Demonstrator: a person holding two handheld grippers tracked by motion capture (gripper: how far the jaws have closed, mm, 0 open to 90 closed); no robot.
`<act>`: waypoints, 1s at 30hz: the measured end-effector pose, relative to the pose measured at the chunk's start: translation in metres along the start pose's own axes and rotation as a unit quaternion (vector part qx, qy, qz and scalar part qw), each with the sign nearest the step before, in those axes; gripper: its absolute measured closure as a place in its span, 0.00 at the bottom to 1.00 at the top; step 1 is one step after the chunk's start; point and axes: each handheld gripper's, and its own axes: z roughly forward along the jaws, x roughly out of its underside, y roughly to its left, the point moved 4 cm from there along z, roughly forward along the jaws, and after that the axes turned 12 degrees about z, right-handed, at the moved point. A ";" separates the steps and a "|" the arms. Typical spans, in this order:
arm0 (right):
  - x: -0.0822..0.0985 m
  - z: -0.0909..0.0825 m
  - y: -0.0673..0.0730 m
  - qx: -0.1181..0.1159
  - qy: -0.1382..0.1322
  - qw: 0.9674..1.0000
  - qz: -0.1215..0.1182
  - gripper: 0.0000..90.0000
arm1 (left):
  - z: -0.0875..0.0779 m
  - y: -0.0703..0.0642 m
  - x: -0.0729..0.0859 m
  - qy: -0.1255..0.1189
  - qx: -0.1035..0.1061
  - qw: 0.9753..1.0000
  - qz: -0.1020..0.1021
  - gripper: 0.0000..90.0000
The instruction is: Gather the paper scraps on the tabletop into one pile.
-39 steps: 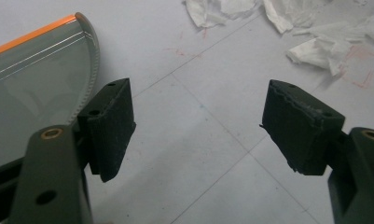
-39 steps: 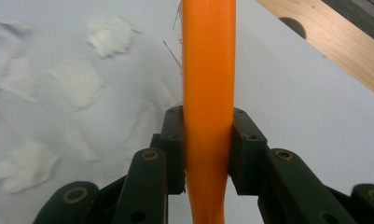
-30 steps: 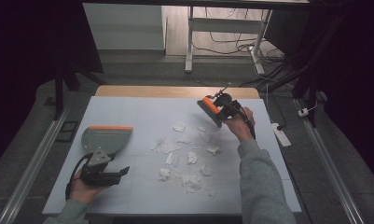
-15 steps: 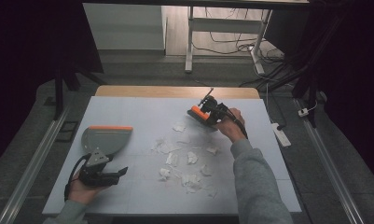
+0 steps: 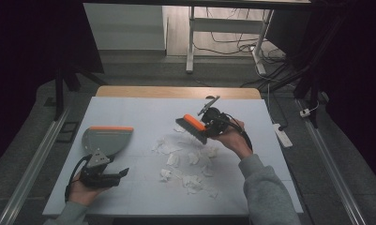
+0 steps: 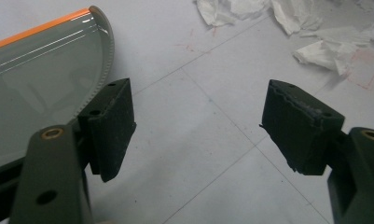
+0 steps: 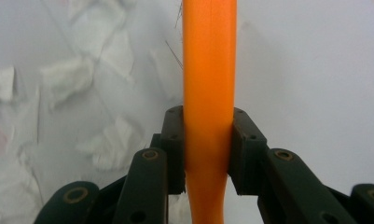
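Evidently we had the right gripper point(image 5: 205, 129) clenched on the brush point(image 5: 191, 127) by its orange handle point(image 7: 208, 93), pads pressing both sides, at about one o'clock over the table point(image 5: 129, 110). We judged the brush light and stiff, its smooth plastic apt to twist, so a grip low on the handle suited. Torn paper scraps point(image 5: 182, 161) lay at centre, featherlight. Our left gripper point(image 5: 111, 176) stood released at eight o'clock, beside the dustpan point(image 5: 107, 139).
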 end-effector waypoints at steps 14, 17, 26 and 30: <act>-0.056 0.055 -0.031 0.084 0.021 0.996 -0.017 0.79 | 0.002 0.003 0.002 -0.003 0.002 1.000 -0.006 0.29; -0.064 0.064 -0.029 0.082 0.023 0.996 -0.030 0.79 | 0.003 0.002 0.002 -0.001 0.007 1.000 -0.005 0.29; -0.057 0.068 0.005 0.067 0.083 0.988 -0.110 0.79 | 0.004 0.002 0.002 0.000 0.005 1.000 -0.003 0.29; -0.042 0.057 0.020 0.047 0.077 0.989 -0.120 0.79 | 0.004 0.002 0.001 0.000 0.006 1.000 0.000 0.30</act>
